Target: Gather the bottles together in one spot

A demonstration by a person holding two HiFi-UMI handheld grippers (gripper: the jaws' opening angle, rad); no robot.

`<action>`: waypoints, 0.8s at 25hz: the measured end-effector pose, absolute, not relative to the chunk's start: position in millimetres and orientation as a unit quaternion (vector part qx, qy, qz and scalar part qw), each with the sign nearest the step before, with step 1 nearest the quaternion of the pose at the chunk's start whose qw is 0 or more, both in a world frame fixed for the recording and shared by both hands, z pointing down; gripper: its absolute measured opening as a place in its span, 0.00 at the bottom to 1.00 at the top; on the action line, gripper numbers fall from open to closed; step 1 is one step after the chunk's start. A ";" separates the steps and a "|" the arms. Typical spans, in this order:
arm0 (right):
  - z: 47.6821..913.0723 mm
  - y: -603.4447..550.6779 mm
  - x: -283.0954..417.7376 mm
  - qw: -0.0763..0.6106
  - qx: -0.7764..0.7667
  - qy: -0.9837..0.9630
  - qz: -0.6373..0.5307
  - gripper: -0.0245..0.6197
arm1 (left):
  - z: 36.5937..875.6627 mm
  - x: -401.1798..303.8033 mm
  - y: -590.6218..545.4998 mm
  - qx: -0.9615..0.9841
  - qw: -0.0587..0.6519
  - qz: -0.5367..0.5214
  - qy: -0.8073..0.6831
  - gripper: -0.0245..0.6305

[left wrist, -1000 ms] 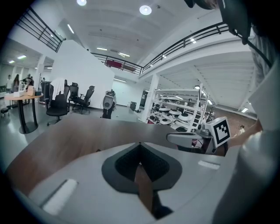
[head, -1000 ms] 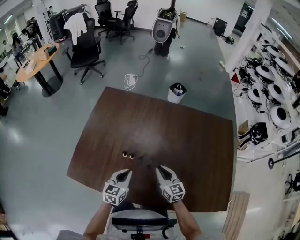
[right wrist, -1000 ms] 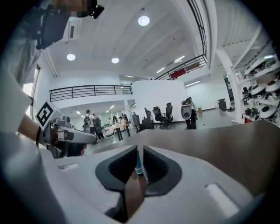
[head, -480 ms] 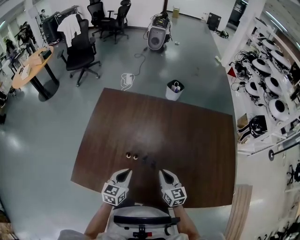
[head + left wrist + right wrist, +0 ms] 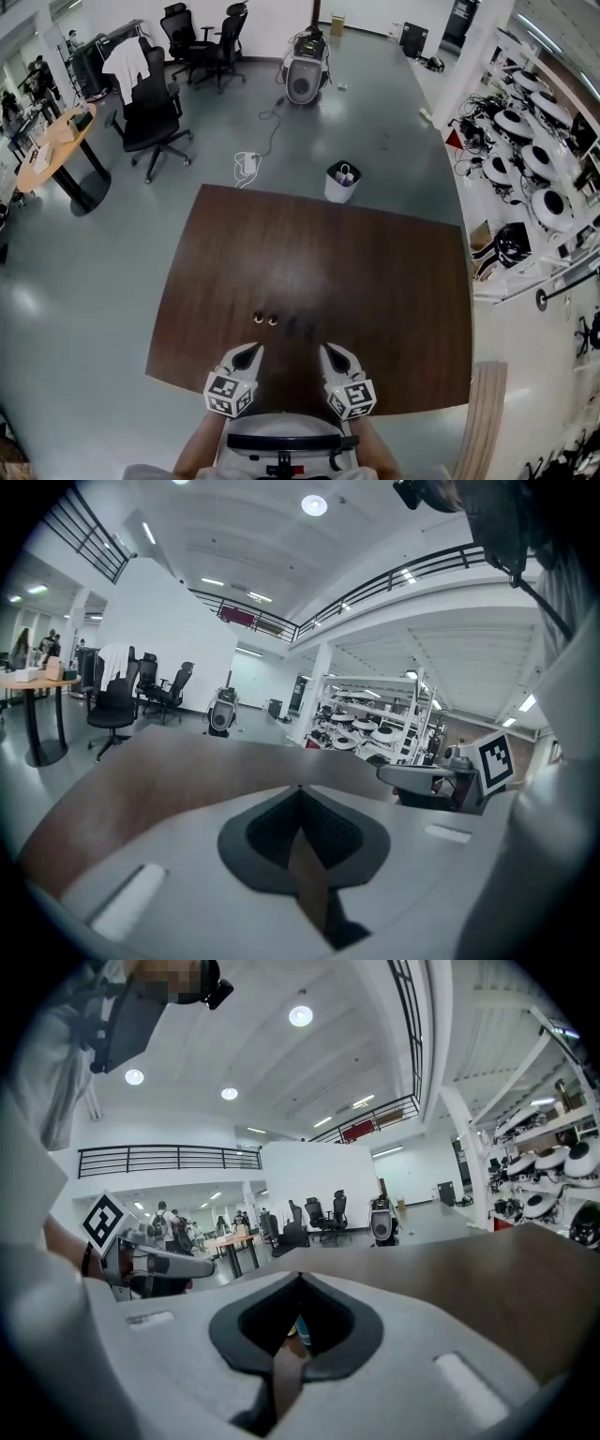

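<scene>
Small bottles stand in a short row on the brown table, near its front edge. Two have pale caps; two dark bottles stand just right of them. My left gripper is shut and empty, a little in front of the pale-capped pair. In the left gripper view its jaws meet over bare table. My right gripper is shut and empty, just in front and right of the dark bottles. In the right gripper view a sliver of a bluish bottle shows beyond the closed jaws.
A white waste bin stands on the floor past the table's far edge. Office chairs and a round table are at the far left, with shelves of equipment along the right. A chair back is below the grippers.
Both grippers have drawn back a little from the bottles toward the table's front edge. The head view has shifted slightly. The bottles have not moved.
</scene>
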State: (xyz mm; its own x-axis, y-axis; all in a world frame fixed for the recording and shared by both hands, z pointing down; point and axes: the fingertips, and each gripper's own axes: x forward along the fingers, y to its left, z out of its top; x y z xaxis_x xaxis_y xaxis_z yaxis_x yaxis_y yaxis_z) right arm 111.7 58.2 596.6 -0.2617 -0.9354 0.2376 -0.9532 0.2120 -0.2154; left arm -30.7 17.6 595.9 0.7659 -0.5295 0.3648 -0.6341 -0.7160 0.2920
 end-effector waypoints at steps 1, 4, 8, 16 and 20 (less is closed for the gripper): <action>596.5 57.5 111.2 0.028 0.607 -0.778 0.160 0.04 | 595.6 -30.4 18.0 0.918 0.204 0.128 -0.316 0.04; 598.3 54.9 109.8 0.029 0.607 -0.777 0.161 0.04 | 595.2 -31.0 16.5 0.919 0.202 0.127 -0.315 0.04; 600.9 53.4 105.7 0.035 0.605 -0.779 0.162 0.04 | 596.8 -34.8 14.3 0.918 0.201 0.128 -0.318 0.04; 603.0 51.1 106.2 0.038 0.603 -0.780 0.162 0.04 | 596.9 -34.0 15.6 0.916 0.205 0.127 -0.322 0.04; 603.9 51.8 106.7 0.037 0.601 -0.781 0.163 0.04 | 597.8 -33.7 15.8 0.915 0.205 0.127 -0.325 0.04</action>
